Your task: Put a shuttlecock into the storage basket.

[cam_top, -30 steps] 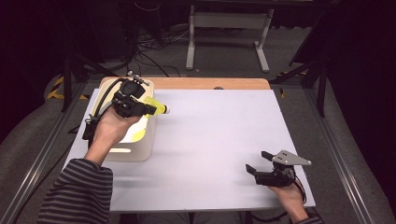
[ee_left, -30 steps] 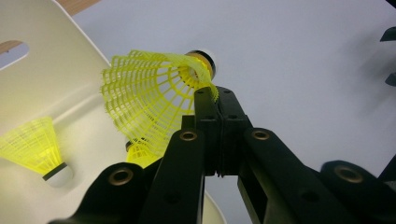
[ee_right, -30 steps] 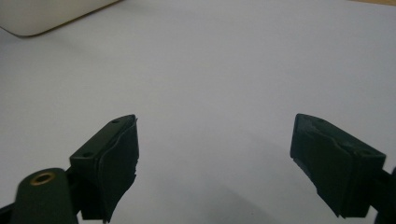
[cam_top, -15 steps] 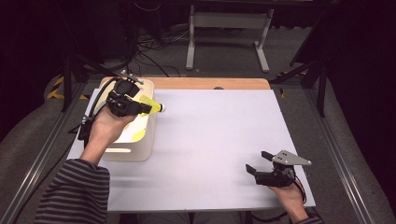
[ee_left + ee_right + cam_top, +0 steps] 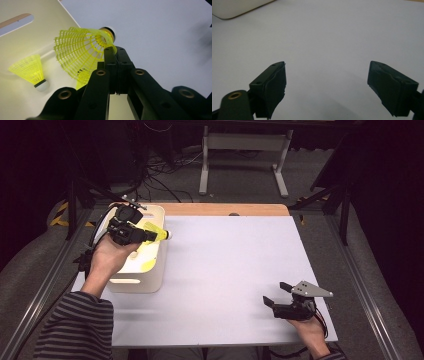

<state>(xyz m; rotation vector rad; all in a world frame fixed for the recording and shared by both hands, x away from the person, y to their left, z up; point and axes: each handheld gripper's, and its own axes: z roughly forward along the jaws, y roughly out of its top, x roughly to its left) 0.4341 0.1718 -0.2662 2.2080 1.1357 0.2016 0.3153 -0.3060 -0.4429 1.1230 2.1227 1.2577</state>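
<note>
Left gripper [image 5: 116,51] pinches a yellow shuttlecock [image 5: 82,50] by its skirt rim, above the bin [image 5: 155,270], clearing its wall; right gripper [image 5: 327,85] gapes empty on the desk [image 5: 225,270].

Bright tabletop; dark, dim surroundings
</note>
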